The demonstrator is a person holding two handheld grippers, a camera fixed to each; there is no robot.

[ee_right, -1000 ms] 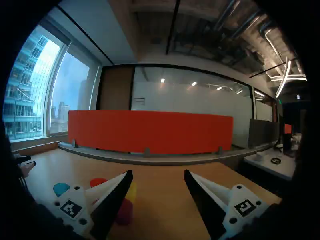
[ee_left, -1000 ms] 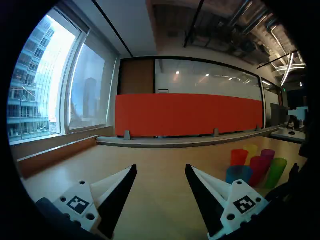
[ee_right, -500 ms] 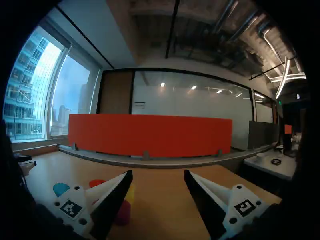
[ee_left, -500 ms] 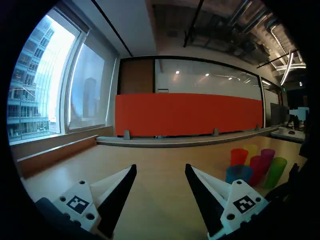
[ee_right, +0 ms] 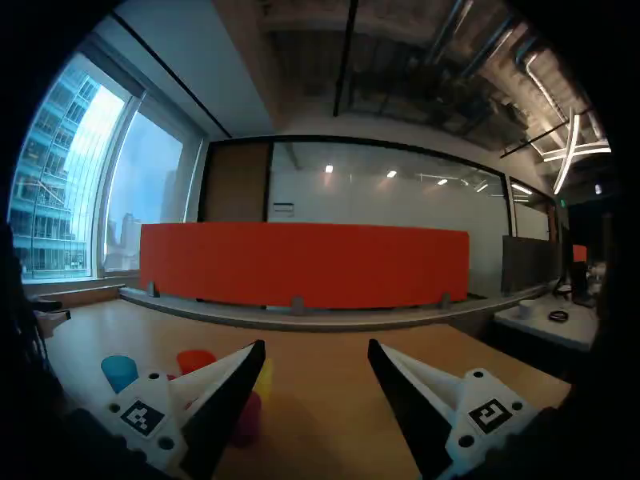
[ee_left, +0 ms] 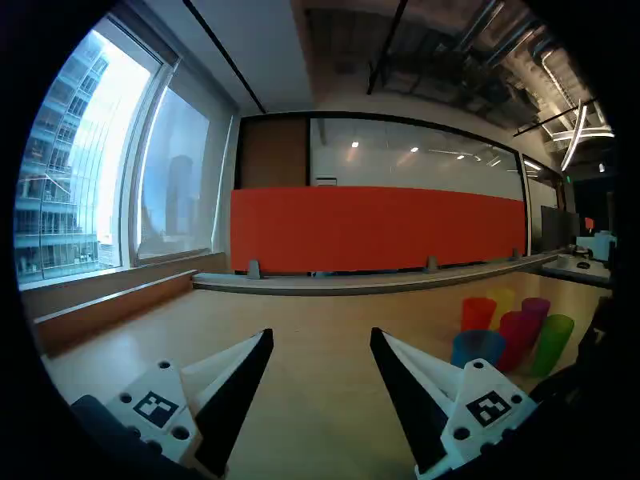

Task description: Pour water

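While both grippers hang open and empty over the wooden table (ee_left: 320, 308), the plastic cups (ee_left: 520, 336) stand upright in a tight cluster well short of the table's far edge, mouths up, long axes vertical. The left gripper (ee_left: 321, 334) faces the orange partition (ee_left: 376, 228) on that far edge. Beyond the right gripper (ee_right: 316, 346), a blue cup (ee_right: 119, 370) and a red cup (ee_right: 195, 360) stand by its left finger.

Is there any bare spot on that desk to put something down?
Yes. In the left gripper view the wooden desk lies bare from the window ledge across to the orange divider. It is crowded at the right, where the coloured cups cluster.
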